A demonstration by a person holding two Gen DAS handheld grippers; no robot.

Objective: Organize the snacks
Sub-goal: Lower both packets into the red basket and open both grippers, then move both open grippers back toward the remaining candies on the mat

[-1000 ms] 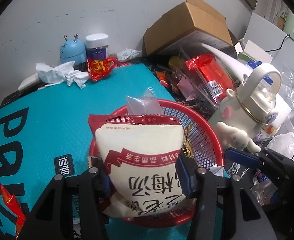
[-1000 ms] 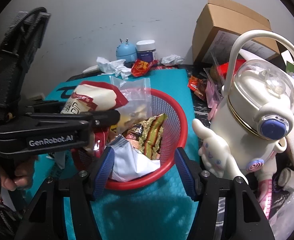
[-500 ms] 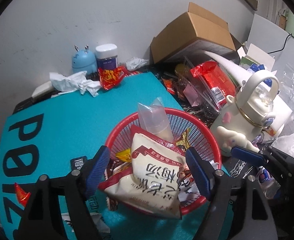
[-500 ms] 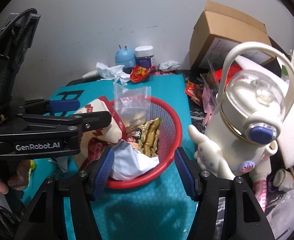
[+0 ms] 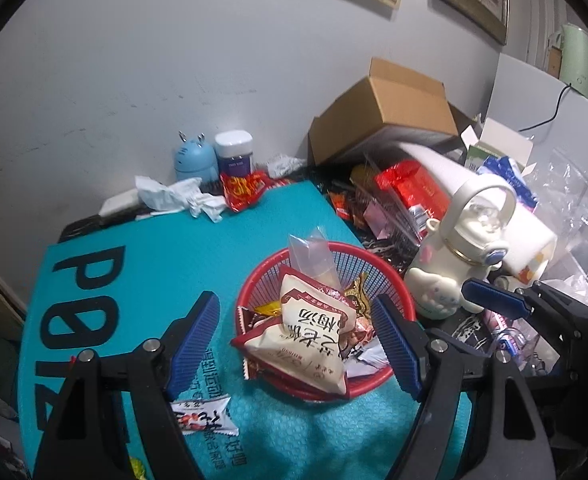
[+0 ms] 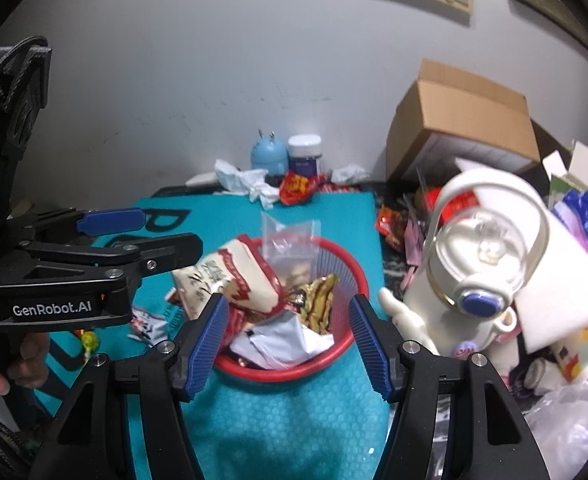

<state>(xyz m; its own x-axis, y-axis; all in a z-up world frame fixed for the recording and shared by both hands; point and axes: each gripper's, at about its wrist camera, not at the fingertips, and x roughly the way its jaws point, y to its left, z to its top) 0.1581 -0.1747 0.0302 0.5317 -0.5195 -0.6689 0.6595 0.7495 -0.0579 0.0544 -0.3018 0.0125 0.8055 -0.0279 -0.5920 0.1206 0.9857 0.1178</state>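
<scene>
Over the round red mesh basket [image 5: 394, 280] | left claw [image 5: 294, 344] released, lifted clear | cream-and-red printed snack bag [image 5: 310, 336] now dropped inside | right claw [image 6: 286, 344] spread, empty | wrapped candy on the teal desk mat [image 5: 202, 420] likely next

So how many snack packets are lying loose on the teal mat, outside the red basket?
3: a white candy wrapper beside the left hand-held gripper, a red packet at the mat's far edge, a yellow piece. Others may be hidden.
</scene>
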